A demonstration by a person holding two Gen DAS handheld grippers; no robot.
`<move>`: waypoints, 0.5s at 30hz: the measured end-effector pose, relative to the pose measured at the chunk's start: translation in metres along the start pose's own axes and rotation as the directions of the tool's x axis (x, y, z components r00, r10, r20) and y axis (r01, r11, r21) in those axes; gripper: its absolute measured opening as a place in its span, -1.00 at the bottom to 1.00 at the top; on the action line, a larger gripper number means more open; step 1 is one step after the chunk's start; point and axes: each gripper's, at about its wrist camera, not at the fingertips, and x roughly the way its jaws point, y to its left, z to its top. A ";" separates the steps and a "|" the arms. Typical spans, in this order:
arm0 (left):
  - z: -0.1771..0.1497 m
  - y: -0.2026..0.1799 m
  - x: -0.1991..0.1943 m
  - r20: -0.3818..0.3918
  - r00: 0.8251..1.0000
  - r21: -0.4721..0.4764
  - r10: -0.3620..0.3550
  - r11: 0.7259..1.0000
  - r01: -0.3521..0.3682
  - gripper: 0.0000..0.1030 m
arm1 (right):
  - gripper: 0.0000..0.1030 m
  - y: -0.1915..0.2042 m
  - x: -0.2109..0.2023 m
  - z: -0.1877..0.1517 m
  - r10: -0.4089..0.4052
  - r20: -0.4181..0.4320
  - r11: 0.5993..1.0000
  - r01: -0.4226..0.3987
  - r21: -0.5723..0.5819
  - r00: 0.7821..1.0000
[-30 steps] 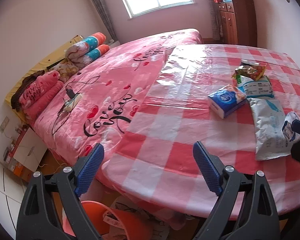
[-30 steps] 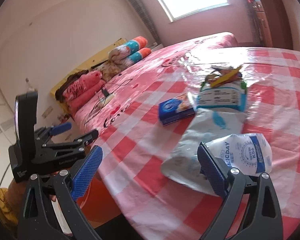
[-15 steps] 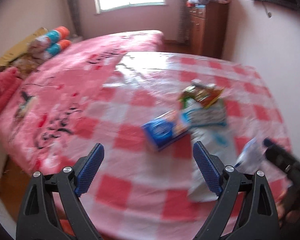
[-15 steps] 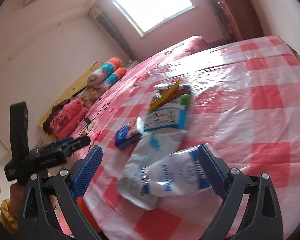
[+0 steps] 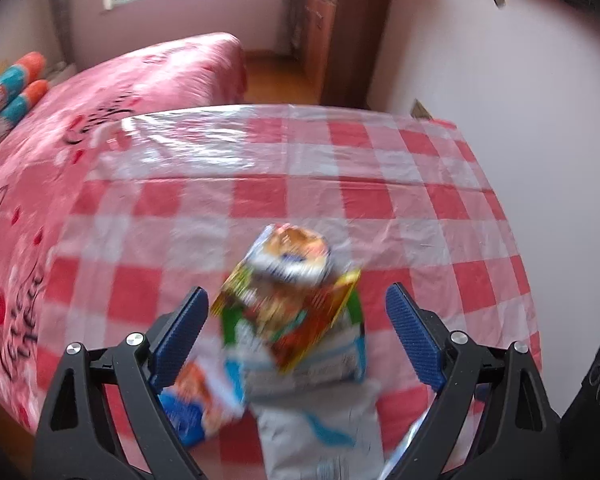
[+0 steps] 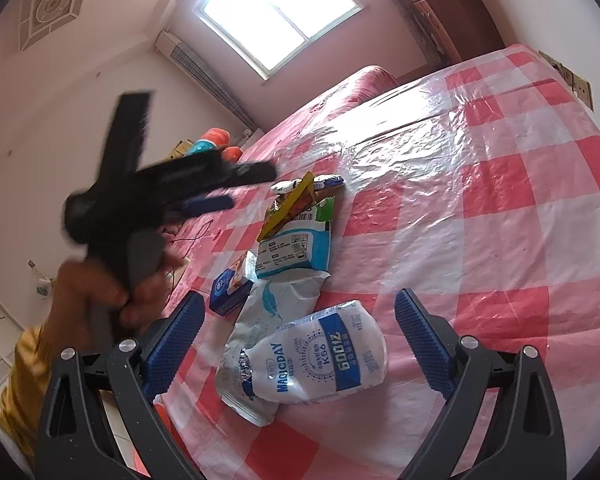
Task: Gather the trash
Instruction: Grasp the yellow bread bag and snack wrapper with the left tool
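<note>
From the left wrist, the left gripper (image 5: pixel 292 328) stood wide open and empty above the colourful snack wrapper (image 5: pixel 288 308), apparently lining up a grab; the blue tissue pack (image 5: pixel 198 404) lay just beside that wrapper on the checked tablecloth (image 5: pixel 440 208).

From the right wrist, the right gripper (image 6: pixel 296 340) was also spread wide, holding nothing, over the white bag (image 6: pixel 320 356), nearer than the wrapper (image 6: pixel 288 208).

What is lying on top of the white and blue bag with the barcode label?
A crumpled yellow and red snack wrapper lies on the far end of the white and blue bag, hiding that end. Anything tucked under the wrapper cannot be seen.
</note>
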 end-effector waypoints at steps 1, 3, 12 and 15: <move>0.006 -0.002 0.006 -0.014 1.000 0.016 0.006 1.000 -0.006 0.76 | 0.84 -0.001 0.001 0.000 0.002 -0.002 1.000 -0.002 0.003 1.000; 0.022 -0.005 0.025 -0.063 0.998 0.058 0.026 0.998 -0.023 0.76 | 0.84 -0.004 -0.001 0.001 0.007 -0.005 1.000 -0.007 0.012 1.000; 0.037 -0.016 0.073 -0.218 0.972 0.199 0.087 0.979 -0.043 0.76 | 0.84 -0.016 0.001 0.001 0.026 -0.034 0.999 -0.025 0.040 0.999; 0.038 -0.015 0.081 -0.233 0.967 0.200 0.107 0.978 -0.060 0.74 | 0.84 -0.018 -0.002 0.002 0.043 -0.033 0.998 -0.041 0.049 0.999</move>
